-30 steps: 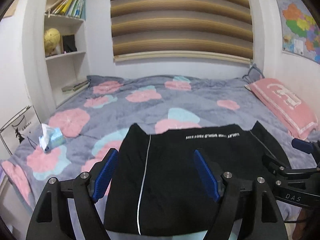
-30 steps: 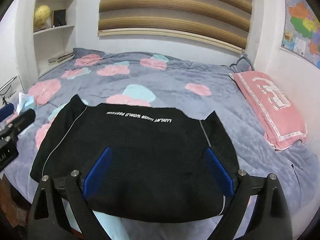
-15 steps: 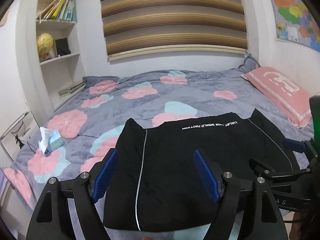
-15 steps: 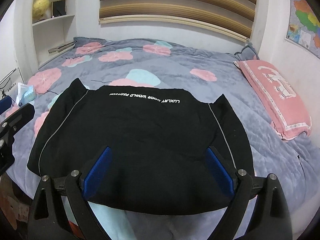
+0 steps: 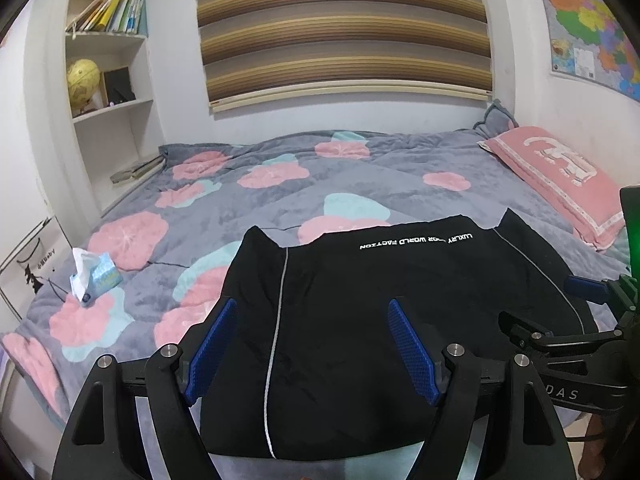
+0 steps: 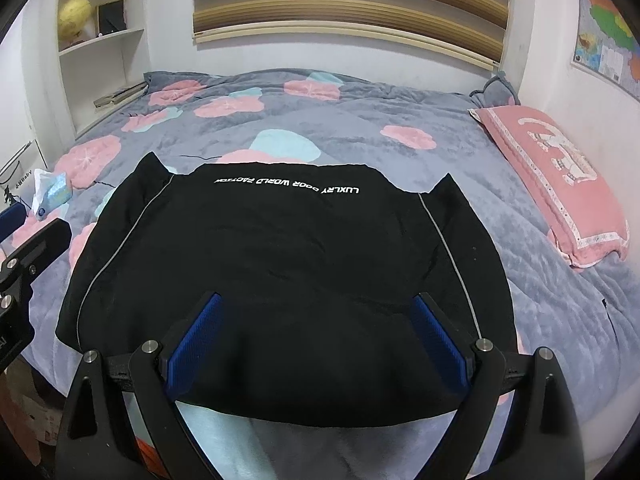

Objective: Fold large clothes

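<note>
A black garment (image 5: 360, 320) with white lettering and thin grey piping lies flat near the front edge of the bed; it fills the middle of the right wrist view (image 6: 280, 264). My left gripper (image 5: 310, 320) is open and empty, held above the garment's left half. My right gripper (image 6: 316, 320) is open and empty, held above the garment's near edge. The right gripper's body shows at the right edge of the left wrist view (image 5: 576, 336).
The bed has a grey quilt (image 5: 280, 184) with pink and teal flowers. A pink pillow (image 5: 560, 176) lies at the right. A tissue pack (image 5: 94, 276) lies at the left. White shelves (image 5: 112, 76) stand at the far left.
Both grippers have risen and tilted a little, so the garment sits lower and looks flatter in view. Both stay open. The garment has not moved.
</note>
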The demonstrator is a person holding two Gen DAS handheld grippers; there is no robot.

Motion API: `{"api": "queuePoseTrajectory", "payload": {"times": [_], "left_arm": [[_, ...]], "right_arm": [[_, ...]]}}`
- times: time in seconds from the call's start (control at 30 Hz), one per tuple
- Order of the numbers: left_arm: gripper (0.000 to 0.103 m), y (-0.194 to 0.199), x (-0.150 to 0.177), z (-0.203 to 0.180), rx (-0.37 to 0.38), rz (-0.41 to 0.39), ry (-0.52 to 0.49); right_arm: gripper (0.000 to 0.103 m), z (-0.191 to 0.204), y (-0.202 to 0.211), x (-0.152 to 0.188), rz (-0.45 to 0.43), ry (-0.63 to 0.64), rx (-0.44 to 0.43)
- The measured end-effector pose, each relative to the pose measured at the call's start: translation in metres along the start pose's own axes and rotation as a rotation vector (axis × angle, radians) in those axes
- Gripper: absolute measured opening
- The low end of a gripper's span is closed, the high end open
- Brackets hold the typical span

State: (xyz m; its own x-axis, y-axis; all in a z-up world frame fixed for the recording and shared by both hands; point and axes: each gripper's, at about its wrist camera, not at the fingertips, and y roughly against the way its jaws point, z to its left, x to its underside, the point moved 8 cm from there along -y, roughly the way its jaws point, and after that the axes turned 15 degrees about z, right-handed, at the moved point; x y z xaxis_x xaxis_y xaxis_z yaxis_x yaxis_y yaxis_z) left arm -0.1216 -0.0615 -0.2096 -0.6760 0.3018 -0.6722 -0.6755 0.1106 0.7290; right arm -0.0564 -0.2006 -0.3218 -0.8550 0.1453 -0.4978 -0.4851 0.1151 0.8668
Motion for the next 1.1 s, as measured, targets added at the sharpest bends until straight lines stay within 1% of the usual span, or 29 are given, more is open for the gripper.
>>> {"api": "queuePoseTrajectory", "payload": {"times": [0.13,0.4,0.97,1.1], "left_arm": [[0.078,-0.002,0.001,0.001,-0.002,0.003,-0.003],[0.079,-0.008,0.003,0.002,0.017,0.027,0.001],[0.079,-0.01,0.006,-0.001,0.015,0.033,-0.003],[0.079,-0.011,0.006,0.001,0.004,0.036,0.0]], "right_arm": [[0.095,0.0,-0.002,0.001,0.008,-0.003,-0.006],[0.095,-0.001,-0.003,0.002,0.016,-0.012,-0.012],[0.096,-0.004,-0.004,0.004,0.027,-0.027,-0.028],[0.096,-0.005,-0.006,0.005,0.031,-0.03,-0.031]]}}
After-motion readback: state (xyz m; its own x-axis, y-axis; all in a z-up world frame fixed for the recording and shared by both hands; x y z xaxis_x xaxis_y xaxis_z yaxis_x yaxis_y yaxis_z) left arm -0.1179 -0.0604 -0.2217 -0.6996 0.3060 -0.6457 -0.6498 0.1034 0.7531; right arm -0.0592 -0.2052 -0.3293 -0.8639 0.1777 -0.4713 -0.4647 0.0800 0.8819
